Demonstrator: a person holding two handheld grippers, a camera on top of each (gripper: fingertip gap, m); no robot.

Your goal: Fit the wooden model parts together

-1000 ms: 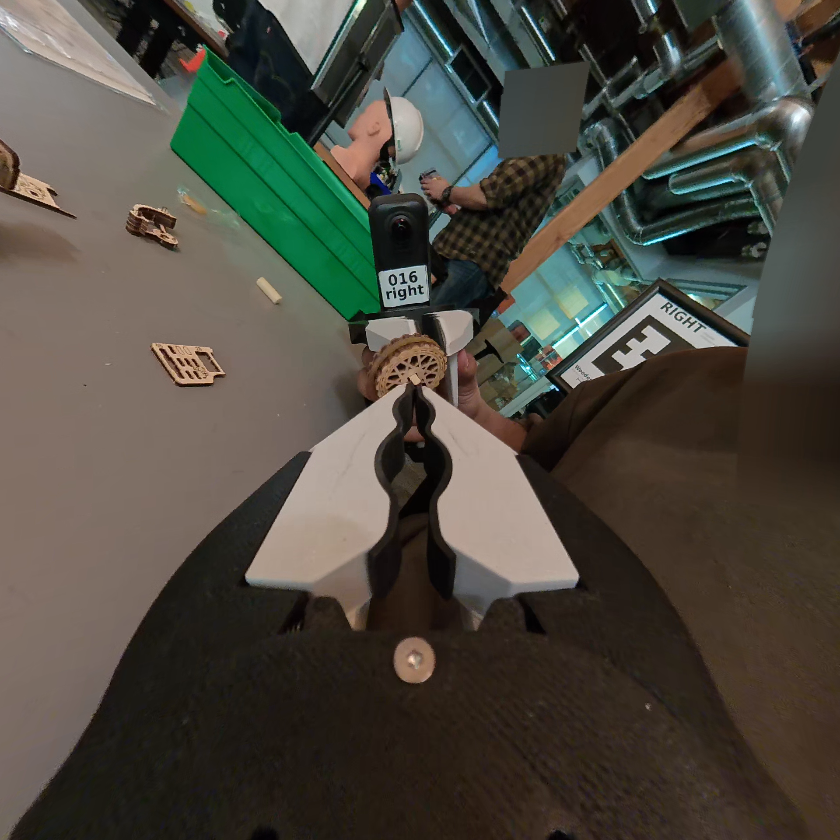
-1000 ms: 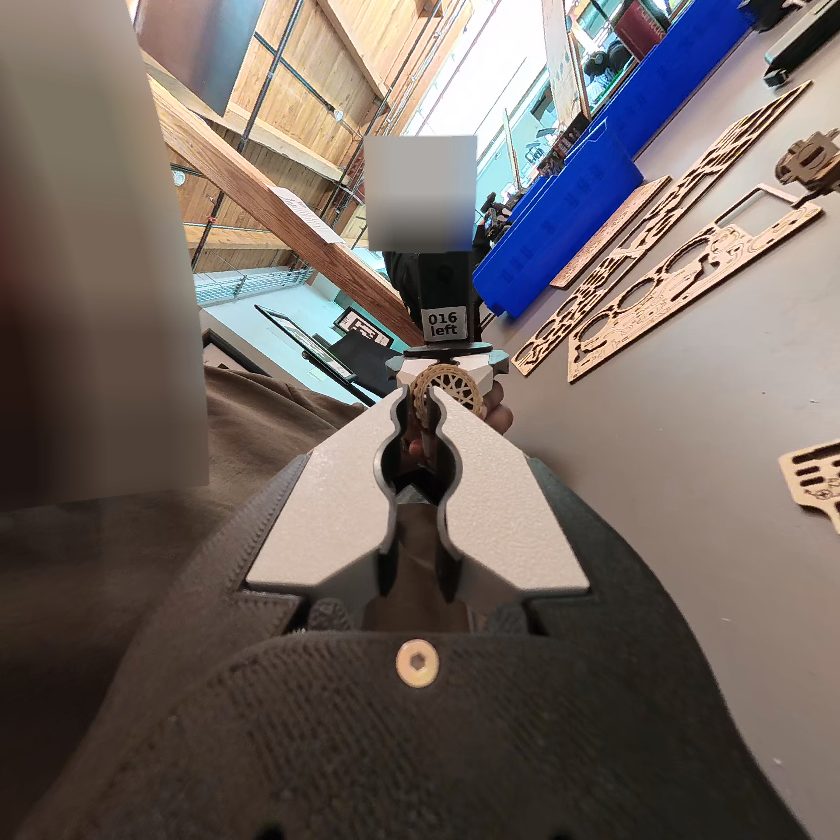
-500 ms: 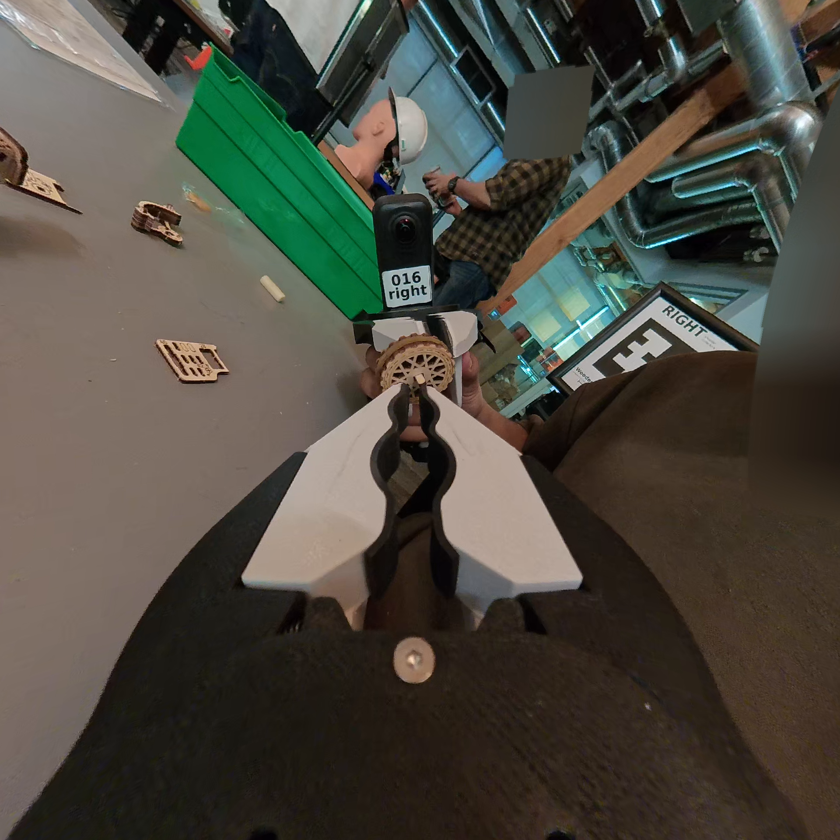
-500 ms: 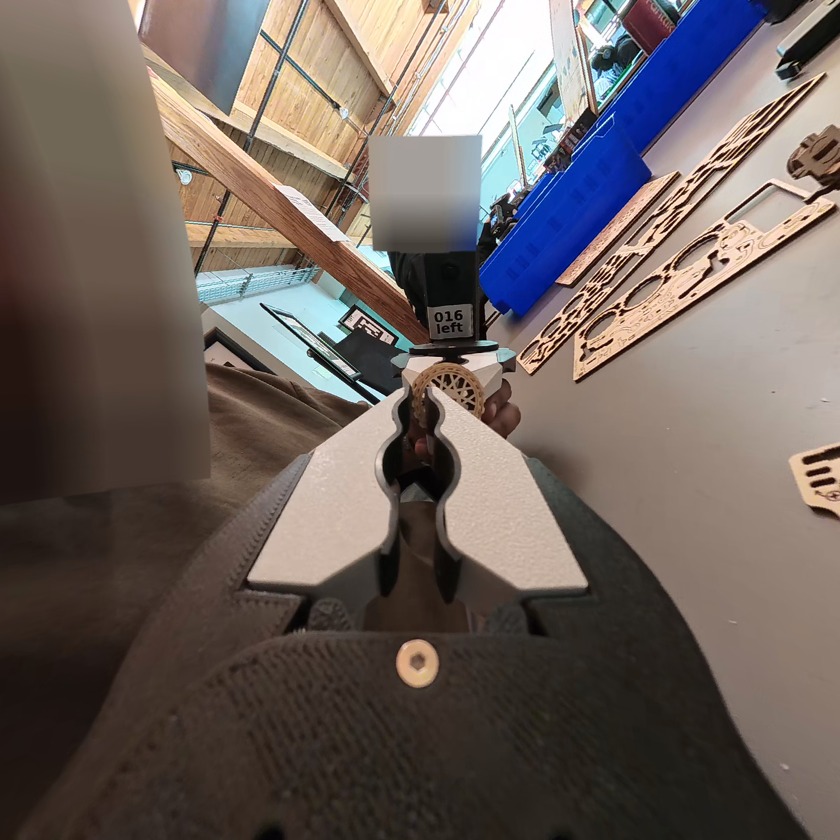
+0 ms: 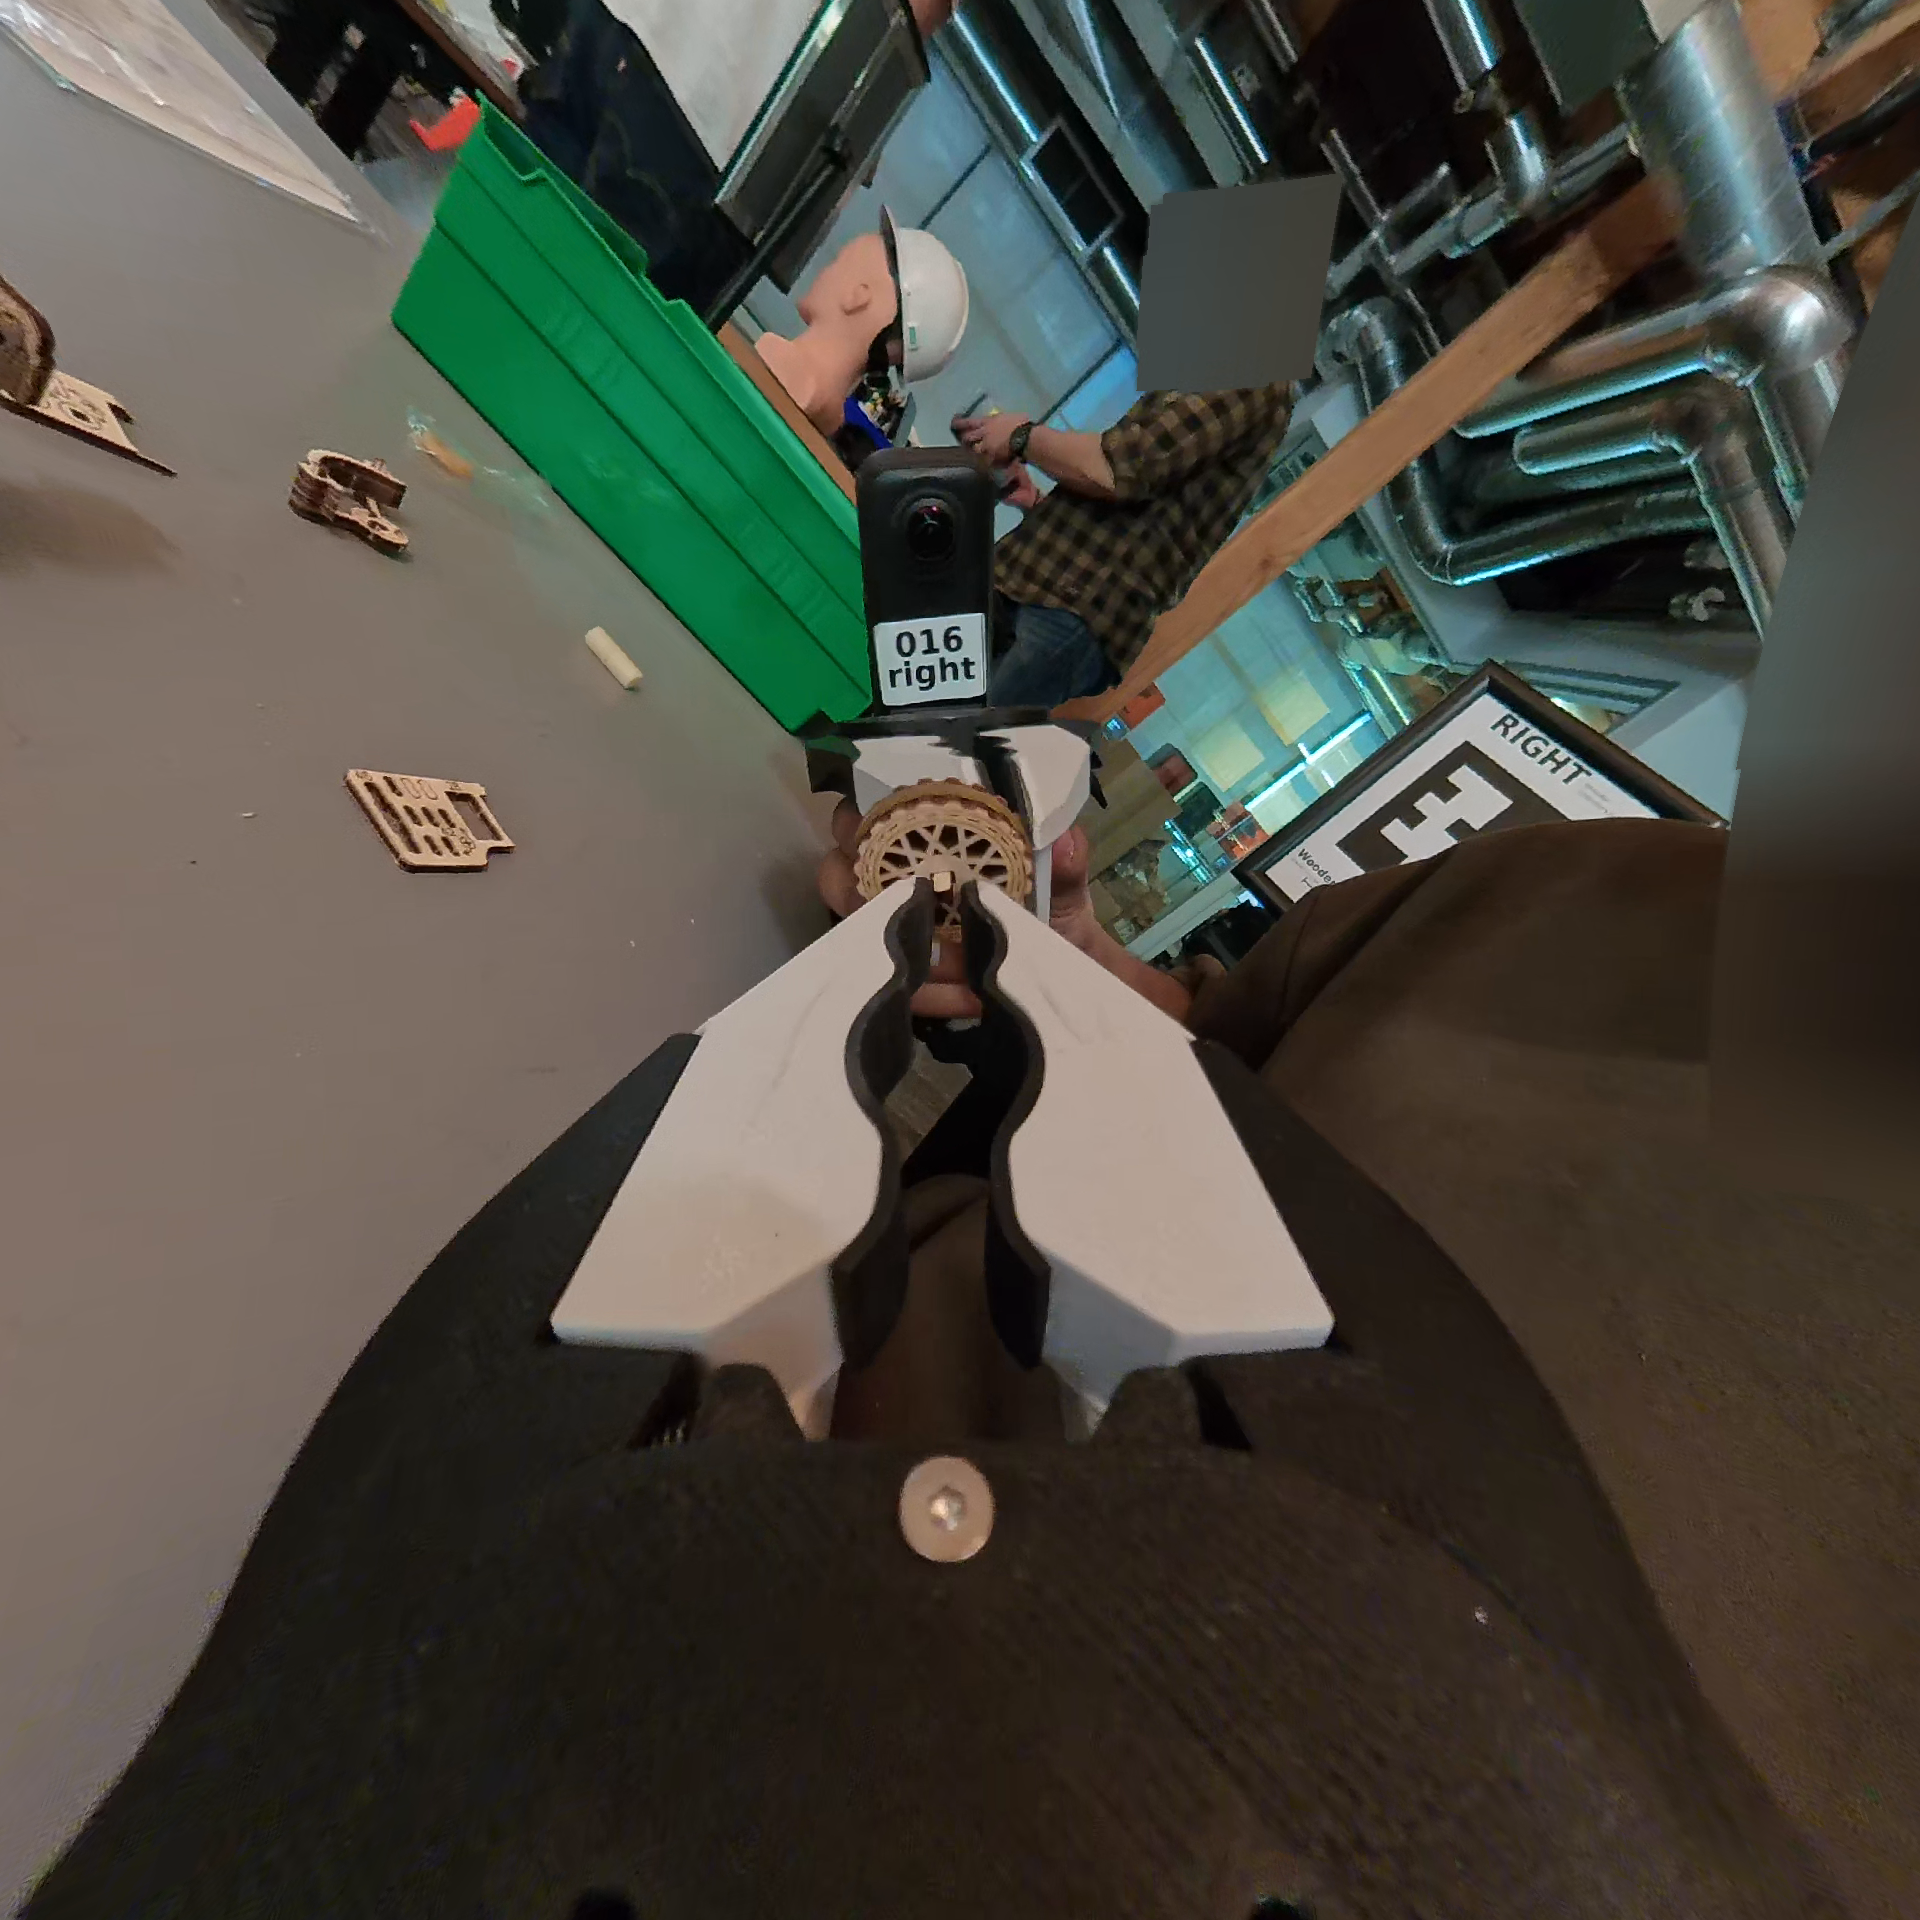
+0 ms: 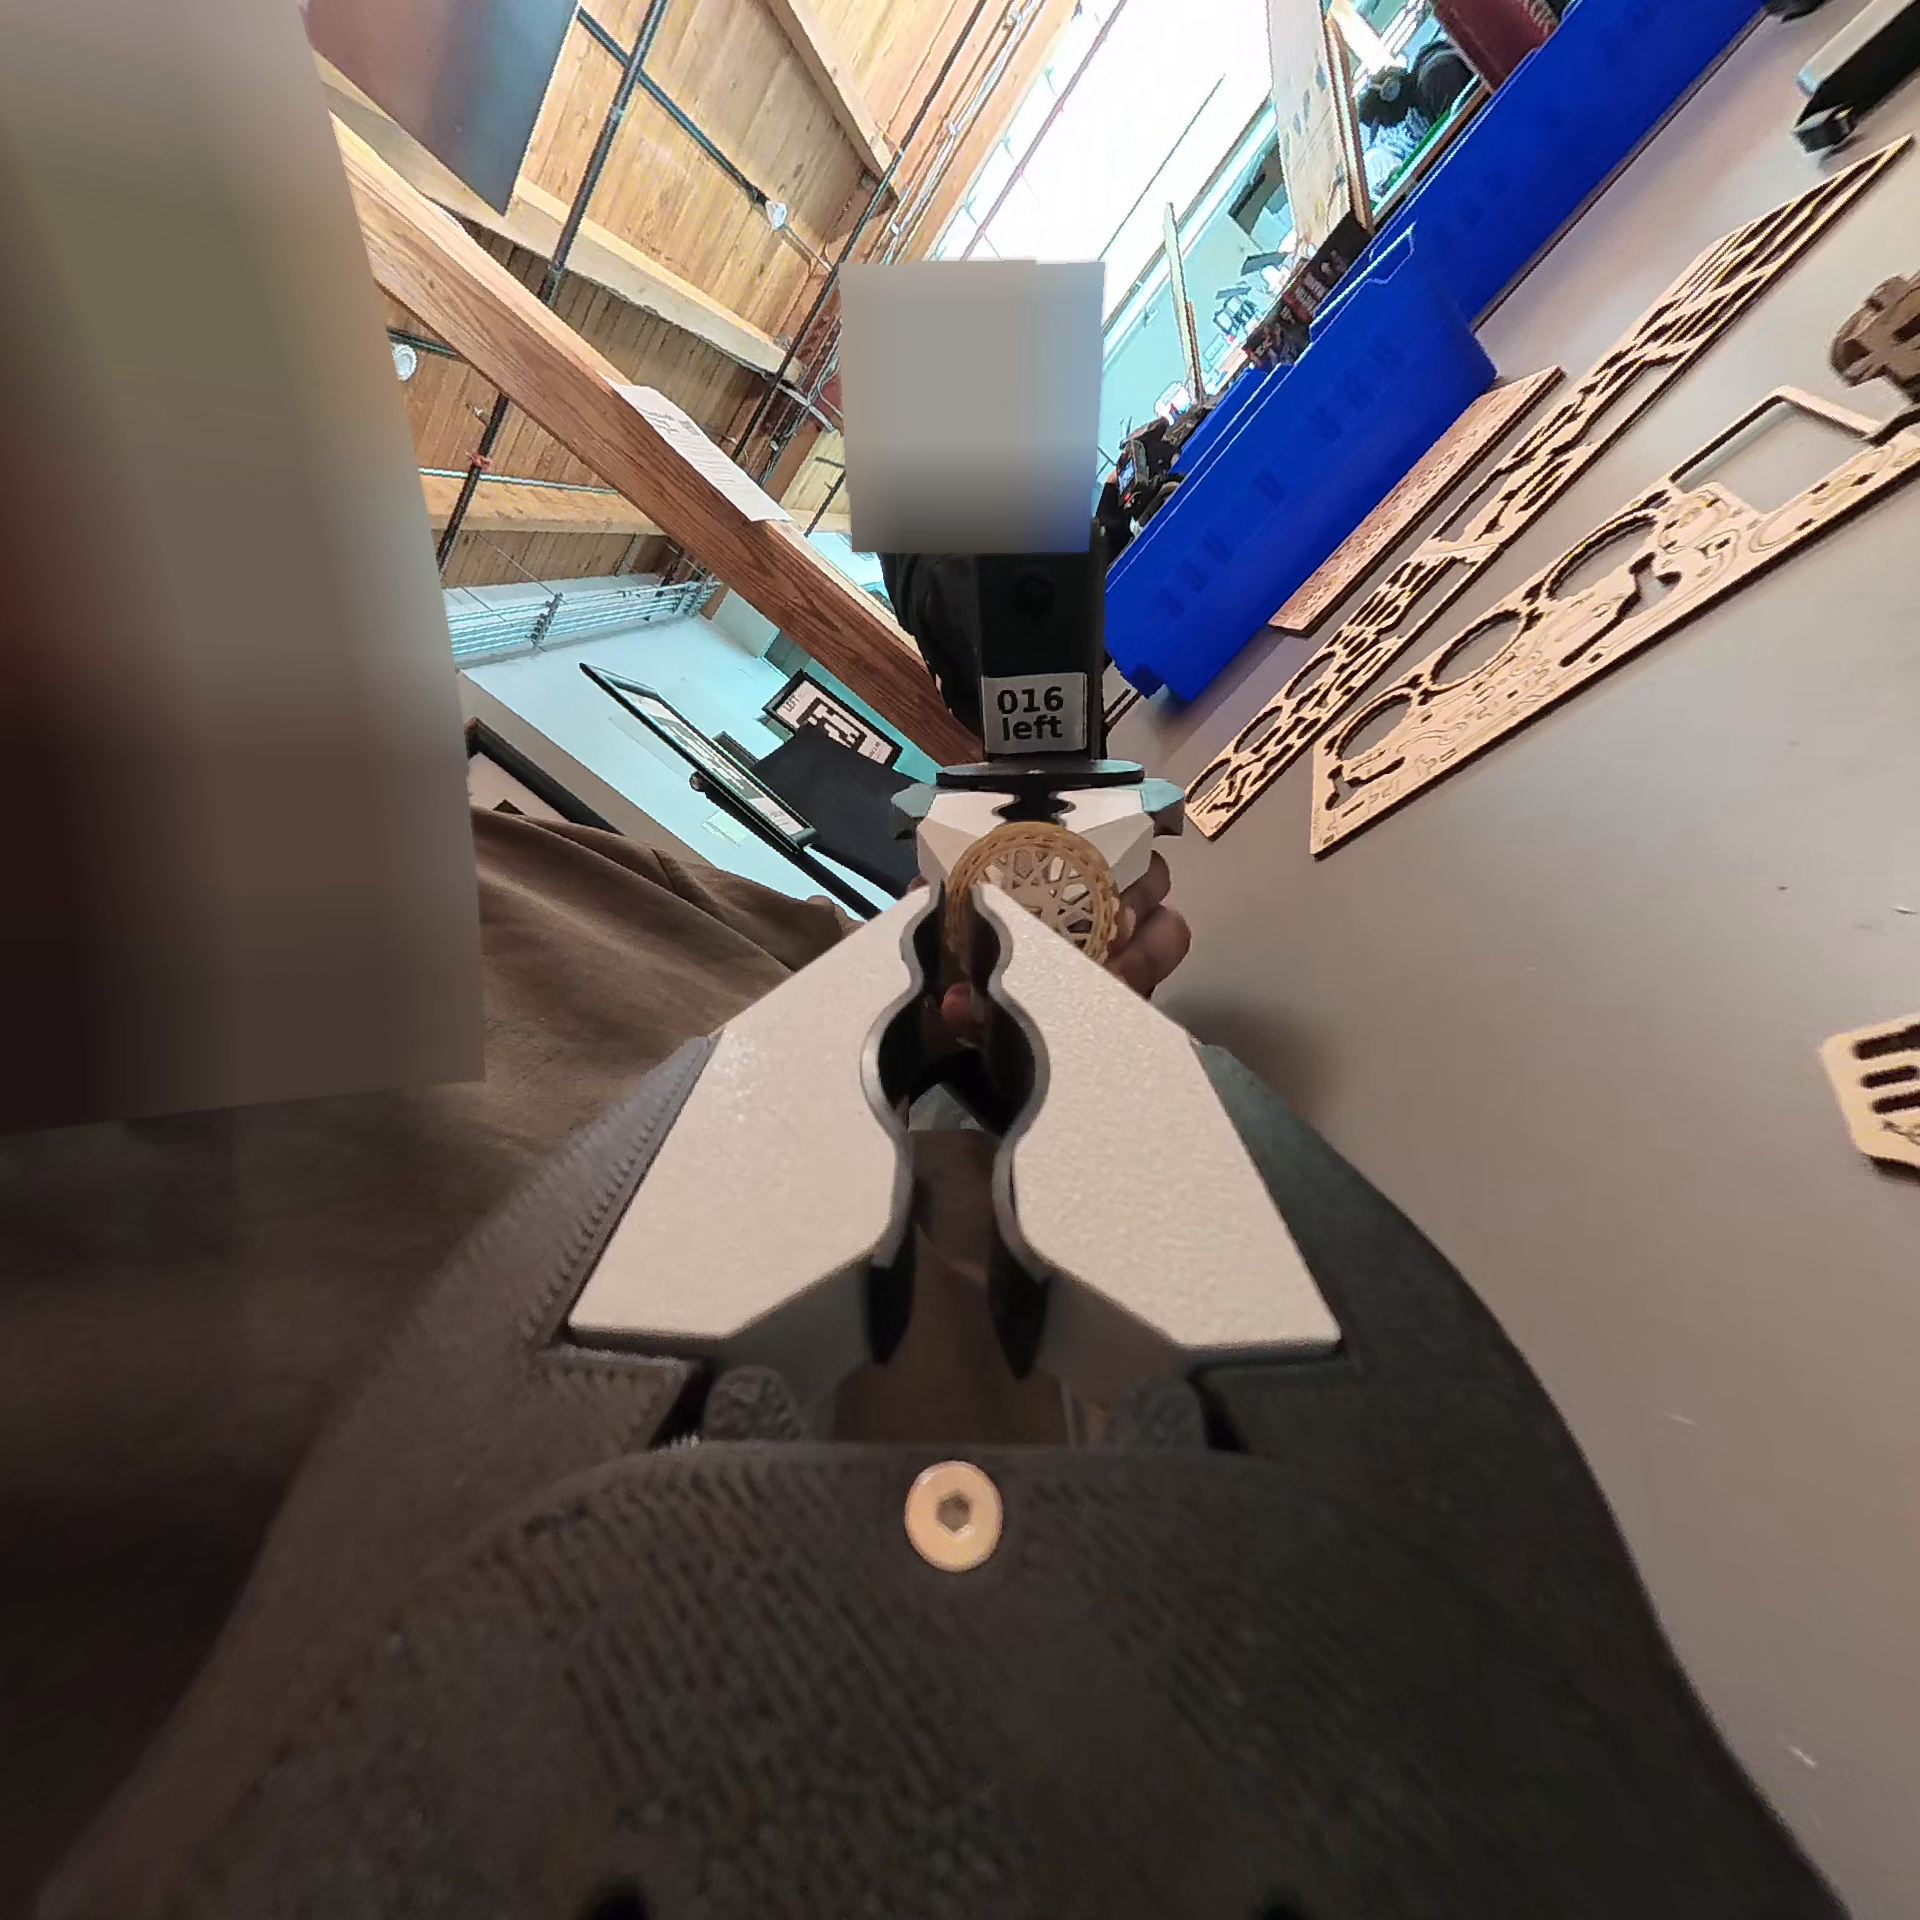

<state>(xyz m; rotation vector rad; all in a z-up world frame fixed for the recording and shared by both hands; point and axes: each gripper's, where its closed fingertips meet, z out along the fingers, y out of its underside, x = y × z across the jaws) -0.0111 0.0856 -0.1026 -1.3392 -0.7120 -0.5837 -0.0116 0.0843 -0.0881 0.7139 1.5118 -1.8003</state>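
A round spoked wooden wheel (image 5: 940, 847) sits between my two grippers, which meet tip to tip above the grey table (image 5: 208, 1091). My left gripper (image 5: 940, 906) is nearly shut, and its tips pinch a small wooden peg (image 5: 940, 882) at the wheel's hub. My right gripper (image 6: 958, 916) is shut on the wheel's rim. The wheel (image 6: 1049, 883) shows tilted just past its tips, in front of the left gripper's white fingers (image 6: 1127, 831). In the left wrist view, the right gripper's fingers (image 5: 1049, 805) flank the wheel. A hand behind each gripper is partly hidden.
A green bin (image 5: 623, 416), a small slotted wooden plate (image 5: 426, 821), a stacked wooden part (image 5: 348, 499) and a white stub (image 5: 613, 657) are on the table. Blue bins (image 6: 1299, 499) and cut-out plywood sheets (image 6: 1558, 644) lie on the other side. A person in a plaid shirt (image 5: 1143, 520) stands behind. Both grippers' tips are close together, under 4 cm apart. From the left gripper's tips to the small slotted wooden plate (image 5: 426, 821) is close to 12 cm.
Both grippers stay shut and tip to tip on the wheel. The pair has drifted slightly, and the wheel looks a little more tilted in the right wrist view.
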